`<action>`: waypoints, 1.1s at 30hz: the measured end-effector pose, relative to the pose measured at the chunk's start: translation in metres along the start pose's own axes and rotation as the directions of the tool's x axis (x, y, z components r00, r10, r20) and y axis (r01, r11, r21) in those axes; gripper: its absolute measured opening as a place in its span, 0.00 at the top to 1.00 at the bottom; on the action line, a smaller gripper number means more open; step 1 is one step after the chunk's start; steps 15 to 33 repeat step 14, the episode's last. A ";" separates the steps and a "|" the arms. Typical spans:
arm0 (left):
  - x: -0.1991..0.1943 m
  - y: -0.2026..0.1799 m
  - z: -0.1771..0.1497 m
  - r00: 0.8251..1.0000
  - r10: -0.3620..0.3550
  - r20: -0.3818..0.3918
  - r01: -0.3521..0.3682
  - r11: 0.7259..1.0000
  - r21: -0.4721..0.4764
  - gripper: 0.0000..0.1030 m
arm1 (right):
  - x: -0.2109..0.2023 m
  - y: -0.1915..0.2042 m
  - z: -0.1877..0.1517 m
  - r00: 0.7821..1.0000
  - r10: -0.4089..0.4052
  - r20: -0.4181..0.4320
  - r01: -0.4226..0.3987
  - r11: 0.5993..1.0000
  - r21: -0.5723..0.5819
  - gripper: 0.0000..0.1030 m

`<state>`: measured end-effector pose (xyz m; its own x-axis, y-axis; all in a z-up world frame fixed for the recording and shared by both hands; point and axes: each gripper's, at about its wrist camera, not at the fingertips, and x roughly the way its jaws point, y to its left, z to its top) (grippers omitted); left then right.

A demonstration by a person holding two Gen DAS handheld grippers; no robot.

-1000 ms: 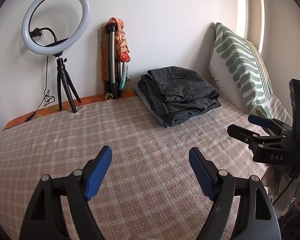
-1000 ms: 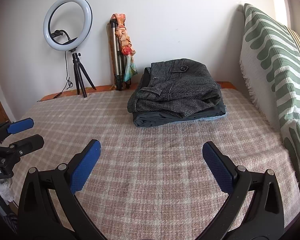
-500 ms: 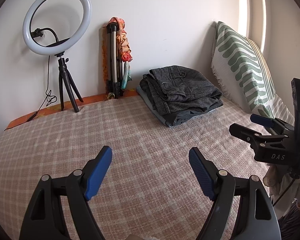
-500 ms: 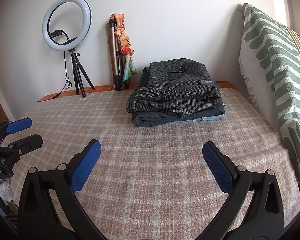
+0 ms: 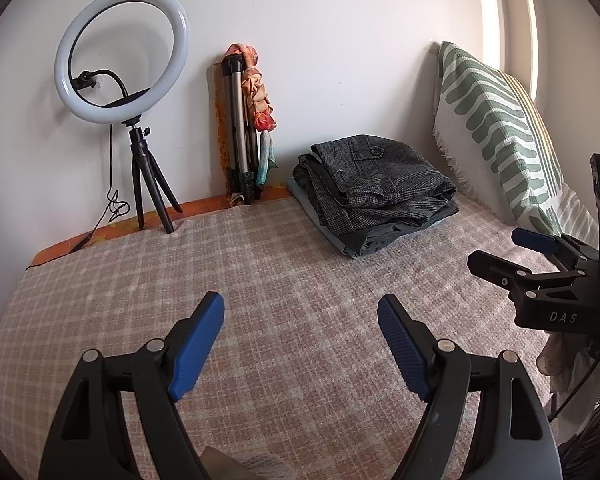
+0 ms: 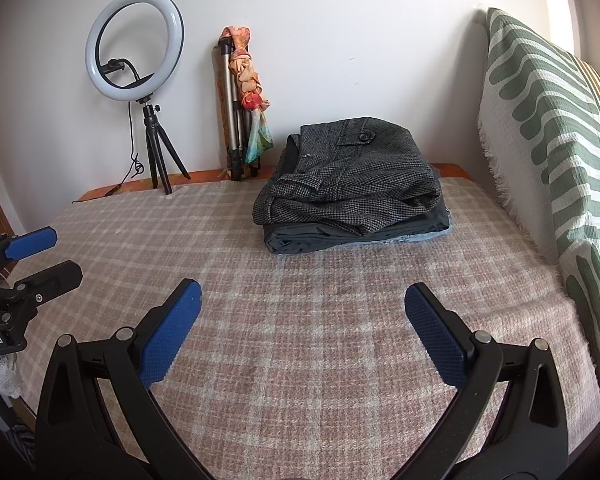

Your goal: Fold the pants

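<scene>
A stack of folded pants (image 5: 374, 188) lies at the far side of the bed, grey houndstooth pair on top, a dark pair and a light blue one beneath; it also shows in the right wrist view (image 6: 350, 186). My left gripper (image 5: 300, 320) is open and empty over the checked bedspread, well short of the stack. My right gripper (image 6: 300, 308) is open and empty, also short of the stack. Each gripper shows at the edge of the other's view: the right one (image 5: 512, 246), the left one (image 6: 44, 254).
A checked bedspread (image 6: 300, 280) covers the bed. A ring light on a tripod (image 5: 120, 56) and a folded tripod with a scarf (image 5: 244, 128) stand against the back wall. A green-patterned pillow (image 6: 548, 128) leans at the right.
Both grippers drifted slightly; the left view has swung a little left, so the stack sits further right. Both stay open and empty.
</scene>
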<state>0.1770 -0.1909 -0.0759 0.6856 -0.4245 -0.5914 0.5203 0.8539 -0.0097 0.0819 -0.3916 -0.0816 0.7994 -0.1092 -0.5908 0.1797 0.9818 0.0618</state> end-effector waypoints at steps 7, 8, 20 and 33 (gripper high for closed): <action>-0.001 -0.001 0.000 1.000 0.000 0.004 0.000 1.000 0.003 0.25 | 0.000 0.001 0.000 1.000 -0.001 0.000 0.001 1.000 0.001 0.00; -0.002 -0.001 0.001 1.000 0.001 0.004 -0.001 1.000 0.004 0.25 | 0.000 0.001 -0.001 1.000 -0.002 0.000 0.002 1.000 0.002 0.00; -0.003 -0.002 0.000 1.000 0.020 0.006 -0.020 1.000 0.016 0.23 | 0.000 0.000 0.000 1.000 0.001 0.000 -0.001 1.000 0.004 0.00; -0.003 -0.002 0.000 1.000 0.020 0.006 -0.020 1.000 0.016 0.23 | 0.000 0.000 0.000 1.000 0.001 0.000 -0.001 1.000 0.004 0.00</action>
